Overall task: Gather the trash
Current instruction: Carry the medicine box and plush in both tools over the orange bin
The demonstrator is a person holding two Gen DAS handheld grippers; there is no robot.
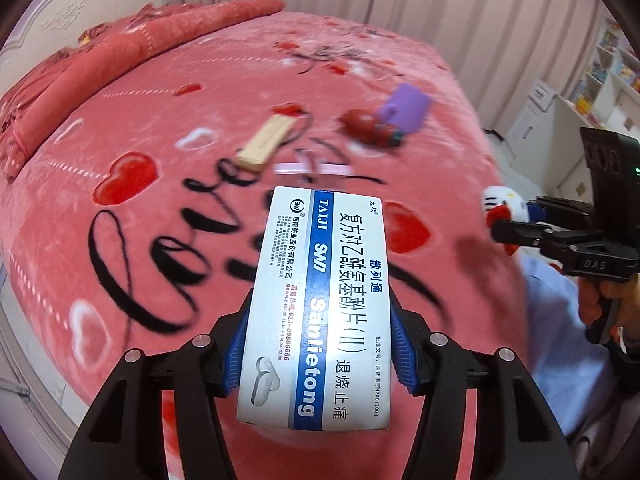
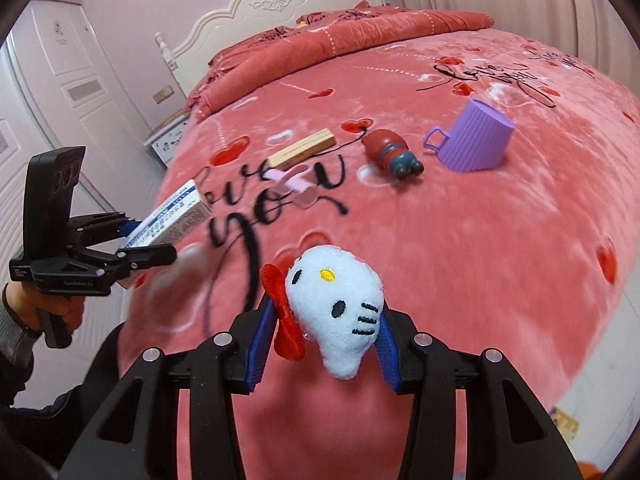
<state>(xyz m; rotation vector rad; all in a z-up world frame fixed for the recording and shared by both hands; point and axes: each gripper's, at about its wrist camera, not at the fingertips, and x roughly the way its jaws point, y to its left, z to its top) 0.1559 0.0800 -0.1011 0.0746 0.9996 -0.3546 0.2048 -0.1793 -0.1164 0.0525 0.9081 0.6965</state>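
The pink clip (image 1: 312, 169) is motion-blurred; the box (image 1: 316, 308) hides part of it. The small print on the box is unreadable.

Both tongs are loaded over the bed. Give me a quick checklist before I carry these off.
1. Left tongs shut on medicine box: ok.
2. Right tongs shut on plush cat head: ok.
3. Box lifted off the red blanket: ok.
4. Bed cleared: not ok; purple cup, toy figure, beige box, pink clip remain.
5. Trash bin in view: not ok.
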